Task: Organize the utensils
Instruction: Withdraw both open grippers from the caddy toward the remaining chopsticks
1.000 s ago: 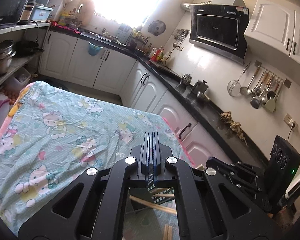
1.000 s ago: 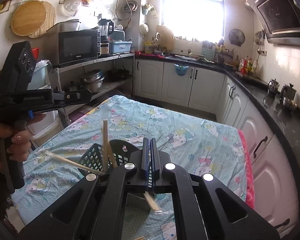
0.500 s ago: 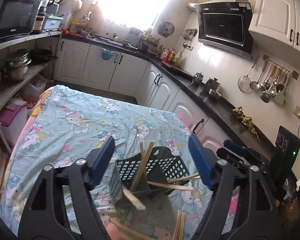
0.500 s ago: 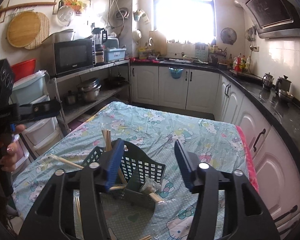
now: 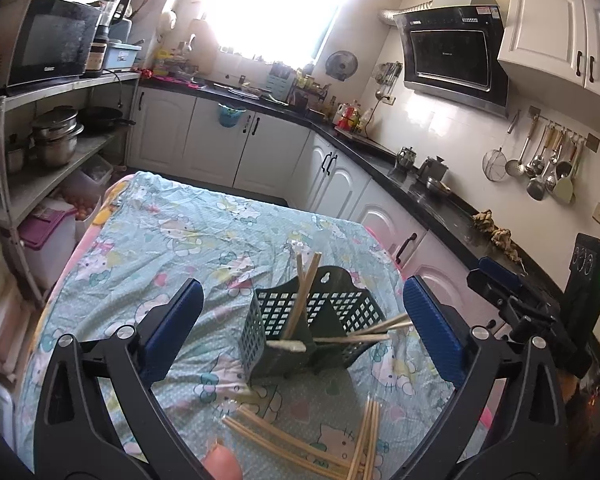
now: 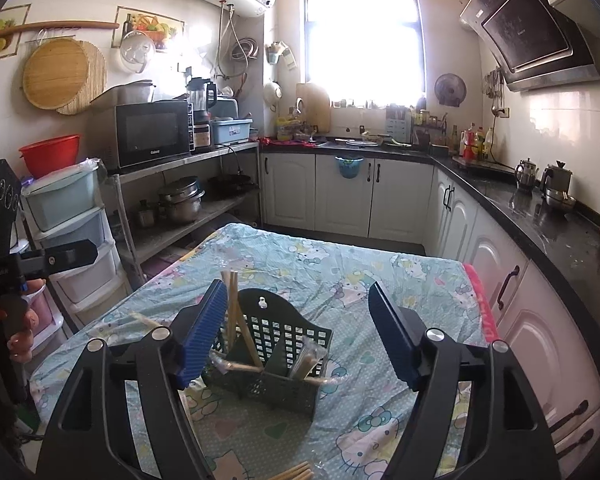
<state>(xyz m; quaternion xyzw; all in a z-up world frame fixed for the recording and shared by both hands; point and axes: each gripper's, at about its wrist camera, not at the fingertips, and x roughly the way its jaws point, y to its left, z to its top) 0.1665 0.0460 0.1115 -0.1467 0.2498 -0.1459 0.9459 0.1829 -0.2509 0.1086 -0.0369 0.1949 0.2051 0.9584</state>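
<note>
Chopsticks (image 5: 300, 446) lie loose at the frame's bottom, below the basket (image 5: 312, 324); we judge pickup next, both hand-held grippers, left (image 5: 300, 332) and right (image 6: 298, 332), spread wide, empty.

The left hand-held gripper (image 5: 300, 320) and right hand-held gripper (image 6: 298, 332) both hover with jaws spread wide, gripping nothing.
</note>
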